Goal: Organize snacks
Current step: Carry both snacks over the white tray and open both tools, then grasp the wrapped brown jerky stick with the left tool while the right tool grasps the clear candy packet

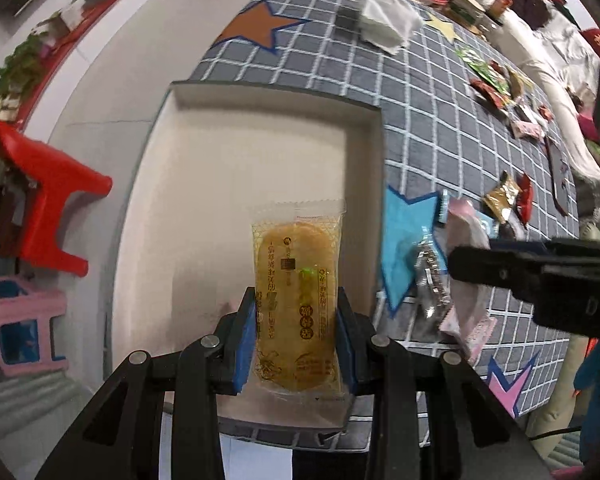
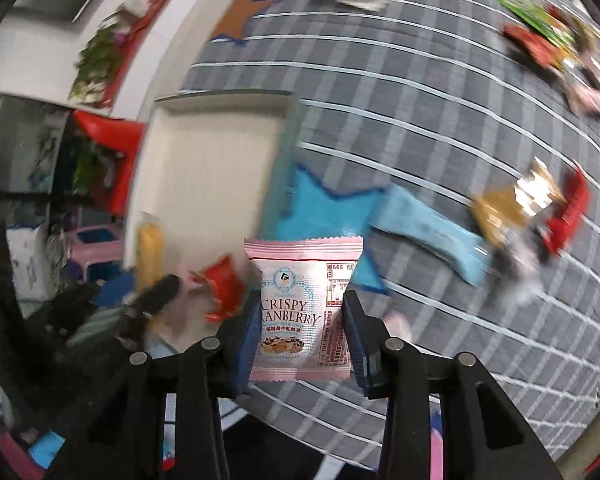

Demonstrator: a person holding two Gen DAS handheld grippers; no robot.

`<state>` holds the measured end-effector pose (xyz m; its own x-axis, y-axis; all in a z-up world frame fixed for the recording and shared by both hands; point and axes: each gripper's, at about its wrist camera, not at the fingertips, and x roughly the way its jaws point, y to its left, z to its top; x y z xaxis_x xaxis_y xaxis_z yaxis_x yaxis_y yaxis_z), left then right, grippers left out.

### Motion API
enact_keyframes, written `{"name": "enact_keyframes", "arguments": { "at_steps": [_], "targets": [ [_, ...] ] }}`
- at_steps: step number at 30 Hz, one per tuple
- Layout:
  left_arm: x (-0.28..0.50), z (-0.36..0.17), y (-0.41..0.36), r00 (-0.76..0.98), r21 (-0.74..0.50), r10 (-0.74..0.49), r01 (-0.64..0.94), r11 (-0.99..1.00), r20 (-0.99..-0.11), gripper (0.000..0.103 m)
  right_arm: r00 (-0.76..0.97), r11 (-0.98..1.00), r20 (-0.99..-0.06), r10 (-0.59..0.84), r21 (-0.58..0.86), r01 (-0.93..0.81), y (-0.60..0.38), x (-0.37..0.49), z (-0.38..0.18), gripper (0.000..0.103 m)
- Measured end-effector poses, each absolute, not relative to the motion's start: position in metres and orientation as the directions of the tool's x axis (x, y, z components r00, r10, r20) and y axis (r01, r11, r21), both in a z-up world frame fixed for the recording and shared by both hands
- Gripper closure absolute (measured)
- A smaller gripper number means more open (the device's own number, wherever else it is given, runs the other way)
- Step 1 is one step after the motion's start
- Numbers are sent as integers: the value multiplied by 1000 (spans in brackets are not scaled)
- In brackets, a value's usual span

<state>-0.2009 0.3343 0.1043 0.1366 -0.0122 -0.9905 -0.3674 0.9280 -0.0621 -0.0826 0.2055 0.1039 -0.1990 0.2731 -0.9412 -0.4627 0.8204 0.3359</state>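
My left gripper point(image 1: 296, 312) is shut on a yellow snack pack point(image 1: 296, 288) and holds it upright over the near part of a shallow white tray point(image 1: 236, 152), whose floor is bare. My right gripper point(image 2: 300, 328) is shut on a pink "Crispy Cranberry" snack pack point(image 2: 304, 308), above the grey checked tablecloth point(image 2: 440, 128) just right of the tray point(image 2: 204, 168). The right gripper point(image 1: 540, 276) also shows in the left wrist view, over a pink pack point(image 1: 466, 308). The yellow pack point(image 2: 150, 248) shows at left in the blurred right wrist view.
Loose snack packs lie on the cloth: a light blue one point(image 2: 432, 232), gold point(image 2: 504, 204) and red point(image 2: 568, 216) ones, and a cluster farther right point(image 1: 504, 88). White tissue point(image 1: 384, 20) lies at the back. Red point(image 1: 48, 204) and pink point(image 1: 20, 320) stools stand left of the table.
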Motion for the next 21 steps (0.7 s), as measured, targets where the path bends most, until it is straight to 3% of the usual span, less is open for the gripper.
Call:
{"name": "enact_keyframes", "arguments": {
  "at_steps": [4,7,9,15,21],
  "targets": [
    [-213,97,348,110,-53,-11,-393,918,-994,64,-235,794,-930,282,364,-488,243,-85,103,61],
    [-220,92,349,81,-28,5,-401,916,-997,44,-278,780,-918,284,389,-490,264,-85,91,53],
    [-222,92,349,81,-20,14,-403,915,-997,35,-278,791,-924,264,372,-485,264,-85,87,16],
    [-209,96,332,101,-80,-48,-344,935,-994,35,-250,854,-953,170,269,-445,211,-83,76,14],
    [-174,95,276,93,-204,-191,-164,965,-977,29,-228,946,-970,85,150,-286,99,-88,69,14]
  ]
}}
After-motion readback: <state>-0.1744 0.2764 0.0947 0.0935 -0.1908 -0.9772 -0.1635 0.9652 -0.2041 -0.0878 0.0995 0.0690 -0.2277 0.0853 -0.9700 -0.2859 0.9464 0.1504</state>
